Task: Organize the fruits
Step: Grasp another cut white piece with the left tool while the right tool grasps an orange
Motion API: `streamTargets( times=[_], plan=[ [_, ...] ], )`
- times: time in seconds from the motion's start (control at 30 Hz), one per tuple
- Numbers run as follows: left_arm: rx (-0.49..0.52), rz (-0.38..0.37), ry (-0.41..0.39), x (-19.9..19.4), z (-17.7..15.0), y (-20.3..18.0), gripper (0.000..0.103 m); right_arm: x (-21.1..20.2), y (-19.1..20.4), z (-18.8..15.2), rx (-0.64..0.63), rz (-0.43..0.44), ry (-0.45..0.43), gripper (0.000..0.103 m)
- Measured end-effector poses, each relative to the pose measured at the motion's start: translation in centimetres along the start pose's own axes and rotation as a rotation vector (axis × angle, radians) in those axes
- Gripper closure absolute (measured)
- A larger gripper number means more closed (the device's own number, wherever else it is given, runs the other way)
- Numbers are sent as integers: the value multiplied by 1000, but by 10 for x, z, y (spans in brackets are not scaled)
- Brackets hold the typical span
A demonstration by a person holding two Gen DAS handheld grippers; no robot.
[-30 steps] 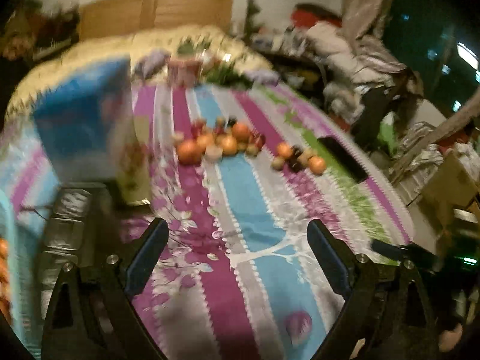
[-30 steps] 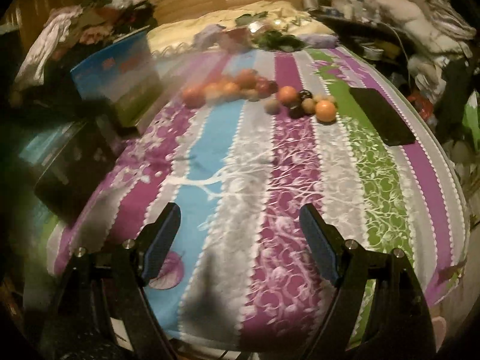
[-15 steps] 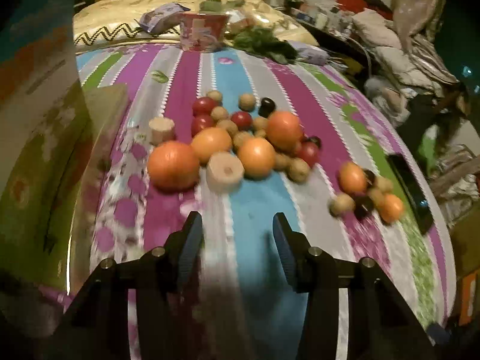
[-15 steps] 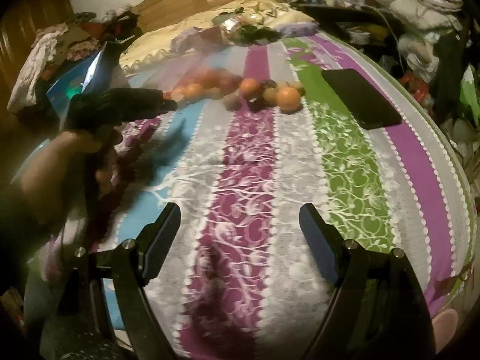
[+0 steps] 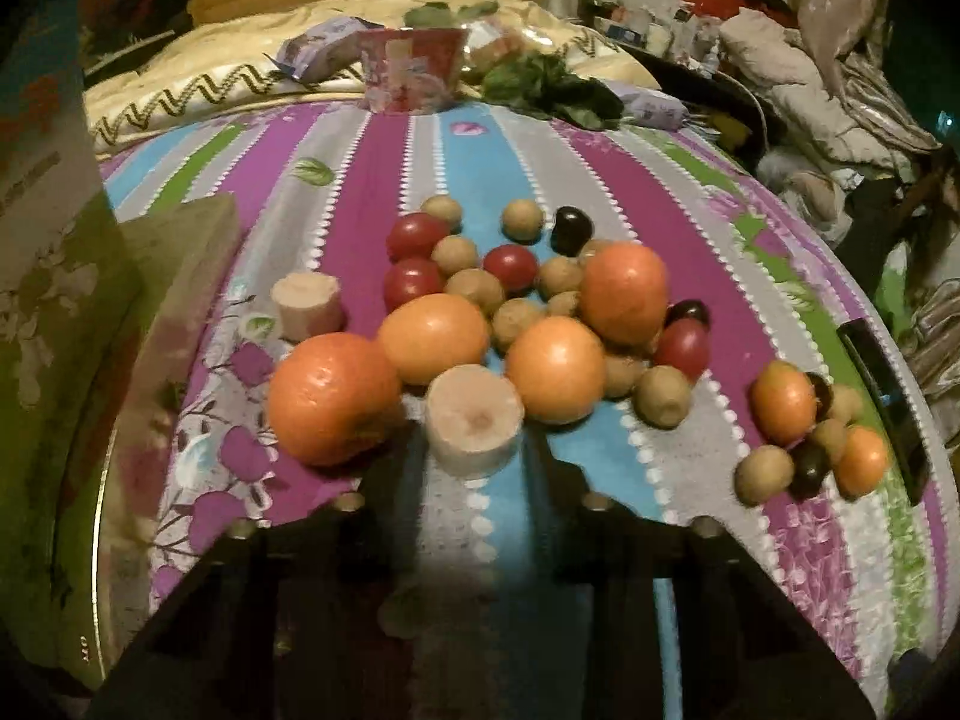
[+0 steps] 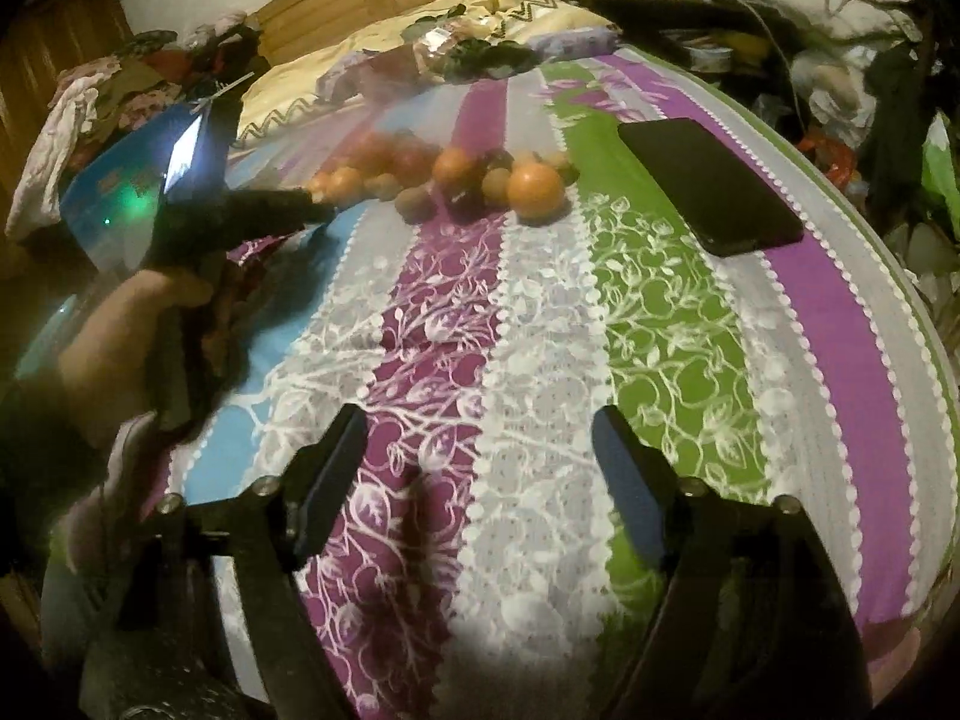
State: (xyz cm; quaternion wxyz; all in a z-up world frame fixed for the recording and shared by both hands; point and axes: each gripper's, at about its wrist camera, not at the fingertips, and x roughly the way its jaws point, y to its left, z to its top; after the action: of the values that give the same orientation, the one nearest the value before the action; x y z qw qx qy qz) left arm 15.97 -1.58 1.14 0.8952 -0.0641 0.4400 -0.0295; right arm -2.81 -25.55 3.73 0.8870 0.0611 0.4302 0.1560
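Observation:
A pile of fruit lies on the striped bedspread (image 5: 690, 276): several oranges (image 5: 333, 399), red tomatoes (image 5: 414, 282), small brown fruits (image 5: 660, 396), dark plums (image 5: 570, 228) and two pale cut cylinders (image 5: 474, 420). My left gripper (image 5: 471, 450) is open, its fingers either side of the nearer pale cylinder, just short of it. A smaller cluster (image 5: 810, 432) lies to the right. My right gripper (image 6: 480, 456) is open and empty over the bedspread, well short of the fruit (image 6: 534, 189). The left gripper and the hand holding it (image 6: 120, 324) show at the left of the right wrist view.
A tall printed box (image 5: 54, 300) stands at the left edge. A black phone (image 6: 708, 183) lies right of the fruit. A pink cup (image 5: 411, 69), leafy greens (image 5: 552, 87) and packets sit at the bed's far end. Clutter lies beyond the right edge.
My left gripper has moved forward to the fruit pile and narrowed around the nearer pale cylinder. My right gripper has shifted slightly right and stays open.

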Motion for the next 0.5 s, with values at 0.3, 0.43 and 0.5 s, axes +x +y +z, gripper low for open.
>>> streamTargets(
  times=[0.3,0.43,0.5],
  plan=[
    [20,-92,-42,-54,-28,-2,72,31,-14,46,-14,-11,-23,43],
    [14,-130,-13,-67,-48,-4,72,62,-23,79,-19,-35,-13,42],
    [13,-138,1,-68,-54,-6,72,72,-28,89,-13,-44,-7,42]
  ],
)
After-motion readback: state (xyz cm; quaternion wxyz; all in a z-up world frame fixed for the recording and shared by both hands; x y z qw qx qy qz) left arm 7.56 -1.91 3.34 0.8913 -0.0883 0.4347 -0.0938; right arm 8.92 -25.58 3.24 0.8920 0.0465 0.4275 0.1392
